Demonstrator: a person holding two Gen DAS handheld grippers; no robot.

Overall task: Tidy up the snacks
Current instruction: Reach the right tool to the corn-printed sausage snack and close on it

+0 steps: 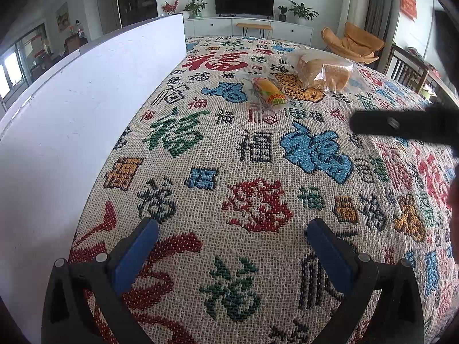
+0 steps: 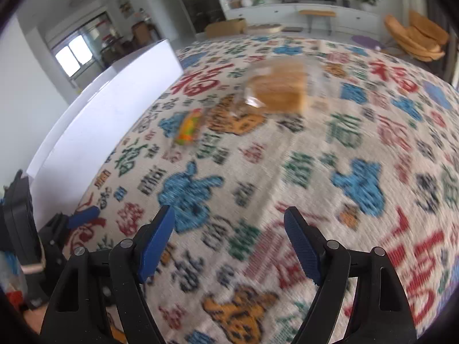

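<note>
A clear bag of sliced bread (image 1: 324, 70) lies far out on the patterned tablecloth (image 1: 229, 154), and a small wrapped snack in orange, yellow and green (image 1: 269, 89) lies just left of it. My left gripper (image 1: 232, 240) hovers open over bare cloth near the front, nothing between its blue pads. In the blurred right wrist view, my right gripper (image 2: 229, 229) is open and empty, well short of the bread bag (image 2: 281, 89) and the wrapped snack (image 2: 188, 130). A dark part of the right gripper (image 1: 401, 126) juts in from the right edge of the left wrist view.
A tall white board (image 1: 86, 109) stands along the table's left side, also visible as the white board (image 2: 109, 109) in the right wrist view. The left gripper (image 2: 83, 218) shows at that view's lower left. Behind are a TV cabinet (image 1: 249, 25) and an orange chair (image 1: 355, 43).
</note>
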